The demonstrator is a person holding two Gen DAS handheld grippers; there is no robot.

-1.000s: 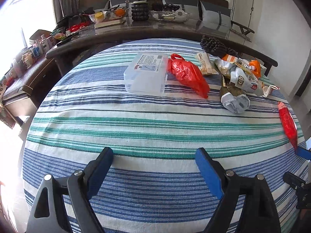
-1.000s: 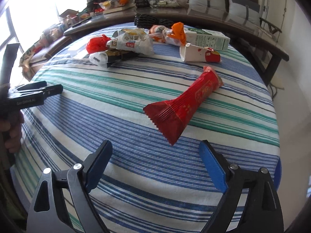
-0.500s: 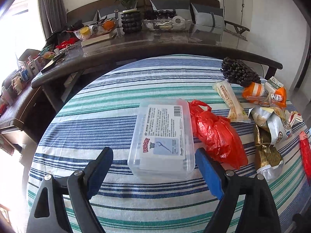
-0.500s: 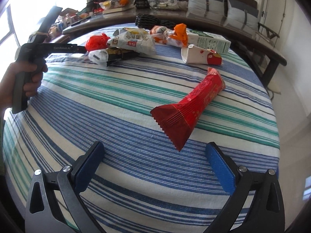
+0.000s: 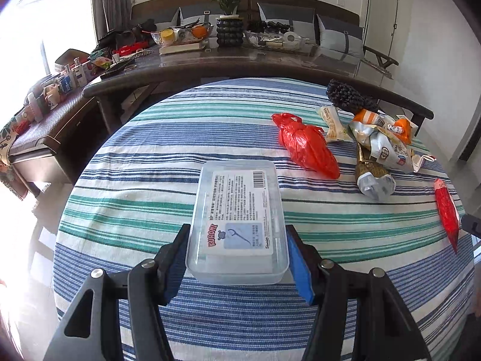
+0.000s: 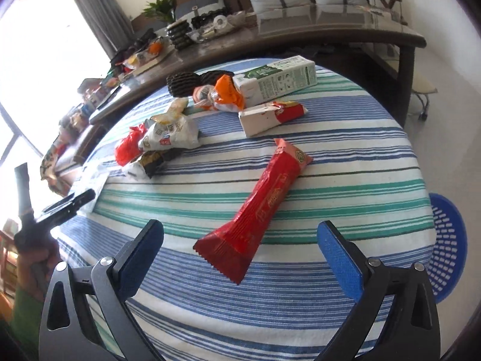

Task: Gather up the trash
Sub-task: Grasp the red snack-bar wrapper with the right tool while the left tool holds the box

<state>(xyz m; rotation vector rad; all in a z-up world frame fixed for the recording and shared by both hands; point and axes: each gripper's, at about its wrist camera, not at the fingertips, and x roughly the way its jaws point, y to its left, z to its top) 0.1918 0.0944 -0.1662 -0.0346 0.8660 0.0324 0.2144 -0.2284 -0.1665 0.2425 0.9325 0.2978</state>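
Your left gripper [image 5: 237, 252] has its blue-padded fingers [image 5: 177, 255] clamped on either side of the clear rectangular plastic box [image 5: 237, 222], grasping it at its near end while it sits on the blue, green and white striped worktop [image 5: 144, 186]. The box's label reads something like "YUROMI" in red, next to a drawing of a floss pick and a barcode; the rest of the print is too small to read.

Ahead and to the right of those fingers there's a crumpled red plastic bag [image 5: 306, 147], a pale snack wrapper [image 5: 332, 123], a white and orange crumpled chip bag [image 5: 384, 141] and a gold and silver foil wrapper [image 5: 372, 174]. The long red foil snack wrapper [image 5: 447, 210] only shows as a sliver at the far right in this view.

The right wrist view is where you get that wrapper properly: your right gripper [image 6: 240, 249] has its fingers spread wide and is holding nothing, with the wrapper's [image 6: 258, 207] serrated end lying right between the fingers. It has gold characters I can't make out. Beyond it sit a white and red crushed carton [image 6: 270, 114] and a green and white milk carton [image 6: 276, 78], neither visible from the left camera. Only this view shows the blue perforated plastic basket [image 6: 448, 240], down off the worktop edge to the right of the fingers.
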